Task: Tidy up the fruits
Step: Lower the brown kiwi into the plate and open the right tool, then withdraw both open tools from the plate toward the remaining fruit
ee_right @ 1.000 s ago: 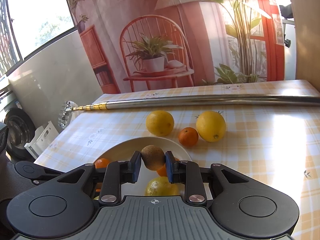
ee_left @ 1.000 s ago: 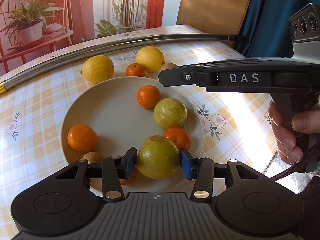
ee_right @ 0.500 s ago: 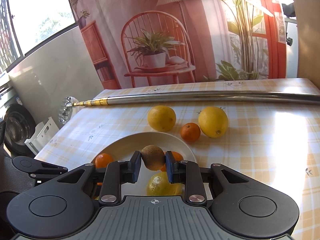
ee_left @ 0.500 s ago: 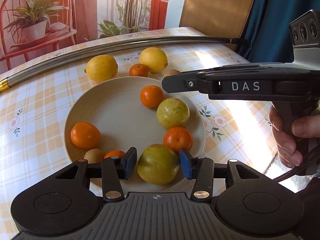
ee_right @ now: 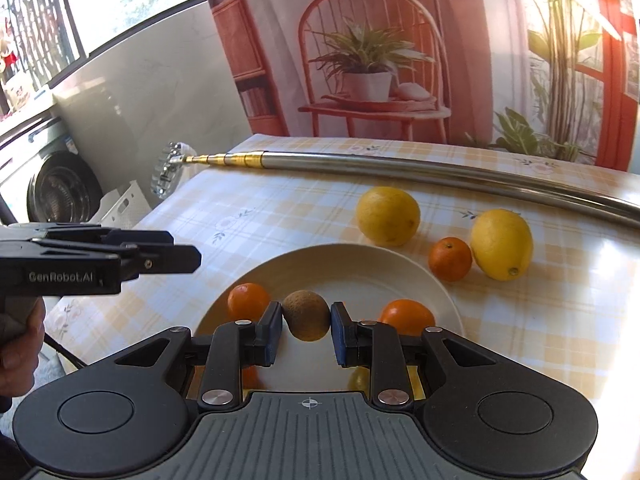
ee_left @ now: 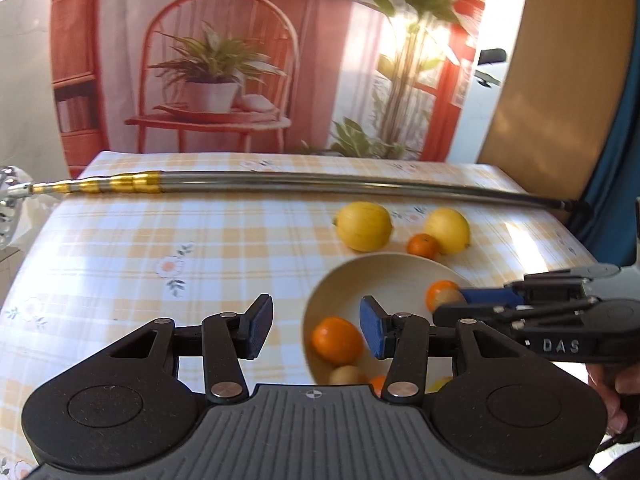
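right gripper (ee_right: 305,334) clamps kiwi (ee_right: 306,315) over plate (ee_right: 420,276) | left gripper (ee_left: 312,330) wide, empty, left of plate | right nearer

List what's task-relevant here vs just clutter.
Job:
plate
kiwi, held in right gripper jaws
mandarins
two lemons and a mandarin off the plate
left gripper, empty

Clutter:
metal pole
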Available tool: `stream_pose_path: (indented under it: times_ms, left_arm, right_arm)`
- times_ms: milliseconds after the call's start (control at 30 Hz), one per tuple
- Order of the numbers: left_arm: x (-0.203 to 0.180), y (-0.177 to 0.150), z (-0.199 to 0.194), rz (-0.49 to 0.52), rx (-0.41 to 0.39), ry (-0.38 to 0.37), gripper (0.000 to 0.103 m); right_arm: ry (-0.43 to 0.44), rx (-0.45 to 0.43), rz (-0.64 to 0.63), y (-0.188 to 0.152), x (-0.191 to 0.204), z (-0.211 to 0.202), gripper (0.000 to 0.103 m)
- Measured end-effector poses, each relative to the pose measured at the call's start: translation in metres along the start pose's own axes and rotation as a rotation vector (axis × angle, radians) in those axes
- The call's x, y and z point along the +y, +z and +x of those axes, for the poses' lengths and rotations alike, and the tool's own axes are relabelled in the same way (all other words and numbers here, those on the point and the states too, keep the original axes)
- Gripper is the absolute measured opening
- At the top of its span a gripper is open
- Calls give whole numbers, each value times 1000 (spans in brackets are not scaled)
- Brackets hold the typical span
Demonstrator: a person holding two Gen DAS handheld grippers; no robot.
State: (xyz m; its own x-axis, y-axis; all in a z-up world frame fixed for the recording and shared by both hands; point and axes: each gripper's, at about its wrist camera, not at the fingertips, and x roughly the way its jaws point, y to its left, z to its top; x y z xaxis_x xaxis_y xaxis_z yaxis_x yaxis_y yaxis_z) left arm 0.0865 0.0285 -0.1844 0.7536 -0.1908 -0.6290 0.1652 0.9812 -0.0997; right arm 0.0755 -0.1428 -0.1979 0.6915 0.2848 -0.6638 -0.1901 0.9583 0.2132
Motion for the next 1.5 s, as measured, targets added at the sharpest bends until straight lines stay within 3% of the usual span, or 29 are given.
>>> stream_pose_path:
  times_ms: [267,467,867,1000,1200,1267,1333,1500]
  left_arm:
    - [18,1,-8,-62,-35,98,53]
    - [23,-4,-8,-79,-35,110,58]
    - [21,-9,-5,-83,-12,108,60]
    - [19,-10,-5,-80,-12,111,61]
    - [15,-12,-5,-81,-18,113,63]
    - [13,-13,-5,-76,-14,111,63]
    - [10,-16,-5,-69,-10,105,63]
    - [6,-20,-6,-55,-3,92,63]
  right_arm:
    - [49,117,-51,5,19,33,24]
    - [65,158,-74,4,26,41,24]
    - [92,167,-73,2,28,43,29]
    - [53,103,-75,-2,30,31,30]
    - [-94,-59,-21,-10,20,-3,45]
    - [-145,-100,-25,-11,16,-12,46]
    - [-192,-134,-28,-12,12,-21,54]
    - [-257,-188,25,-20,1,-33,55]
